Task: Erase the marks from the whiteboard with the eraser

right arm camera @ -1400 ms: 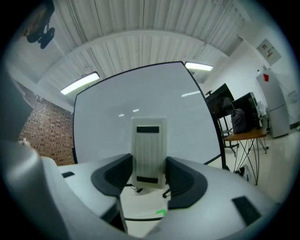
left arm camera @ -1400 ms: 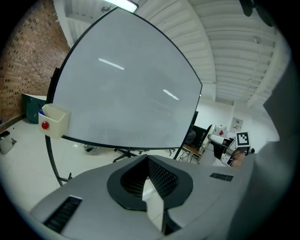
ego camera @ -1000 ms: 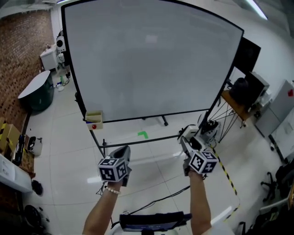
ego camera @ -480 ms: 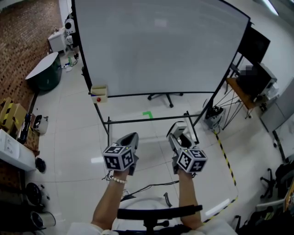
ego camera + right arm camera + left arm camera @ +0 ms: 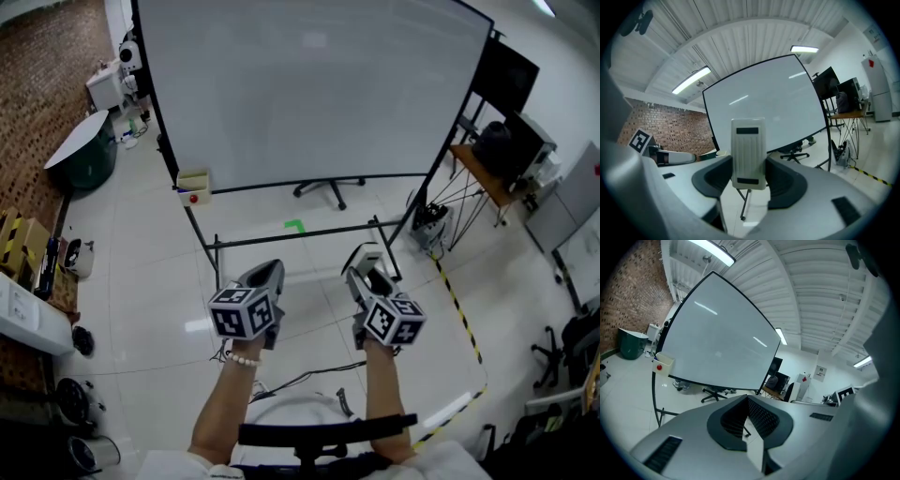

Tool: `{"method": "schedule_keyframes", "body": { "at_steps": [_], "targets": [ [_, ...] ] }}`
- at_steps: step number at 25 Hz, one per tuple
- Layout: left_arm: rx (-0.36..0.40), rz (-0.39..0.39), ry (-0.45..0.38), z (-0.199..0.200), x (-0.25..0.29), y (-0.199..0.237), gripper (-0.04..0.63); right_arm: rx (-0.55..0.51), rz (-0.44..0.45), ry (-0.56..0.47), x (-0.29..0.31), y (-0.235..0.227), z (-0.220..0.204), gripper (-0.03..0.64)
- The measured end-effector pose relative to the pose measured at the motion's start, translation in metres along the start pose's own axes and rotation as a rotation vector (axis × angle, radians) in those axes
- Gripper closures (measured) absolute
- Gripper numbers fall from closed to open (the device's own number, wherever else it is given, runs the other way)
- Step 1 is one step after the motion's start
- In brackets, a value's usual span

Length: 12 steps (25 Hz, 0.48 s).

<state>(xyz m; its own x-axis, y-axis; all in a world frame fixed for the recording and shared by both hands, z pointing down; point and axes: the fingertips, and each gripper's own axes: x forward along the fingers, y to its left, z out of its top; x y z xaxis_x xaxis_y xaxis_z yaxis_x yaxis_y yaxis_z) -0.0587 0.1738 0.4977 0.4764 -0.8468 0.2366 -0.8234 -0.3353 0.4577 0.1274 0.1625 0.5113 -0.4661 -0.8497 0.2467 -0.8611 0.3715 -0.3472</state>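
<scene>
The whiteboard stands on a black wheeled frame ahead of me, its face blank with no marks showing; it also fills the far side of both gripper views. My right gripper is shut on the white eraser, which stands upright between its jaws, and is held well short of the board. My left gripper hangs beside it at the same height, jaws closed together with nothing in them.
A small cream box with a red dot hangs at the board's lower left corner. A green tape mark lies on the tiled floor. A dark bin stands left, desks and equipment right. A chair back is beneath me.
The view has pulled back from the board and both grippers have come lower and closer to my body. The eraser stays in the right gripper.
</scene>
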Motion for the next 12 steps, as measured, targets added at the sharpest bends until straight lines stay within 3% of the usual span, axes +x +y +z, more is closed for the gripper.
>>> {"method": "schedule_keyframes", "body": {
  "at_steps": [12],
  "targets": [
    [-0.052,-0.027,0.010,-0.005,0.003,0.008,0.607,0.046,-0.030,-0.020,-0.005,-0.009,-0.001,0.368]
  ]
}}
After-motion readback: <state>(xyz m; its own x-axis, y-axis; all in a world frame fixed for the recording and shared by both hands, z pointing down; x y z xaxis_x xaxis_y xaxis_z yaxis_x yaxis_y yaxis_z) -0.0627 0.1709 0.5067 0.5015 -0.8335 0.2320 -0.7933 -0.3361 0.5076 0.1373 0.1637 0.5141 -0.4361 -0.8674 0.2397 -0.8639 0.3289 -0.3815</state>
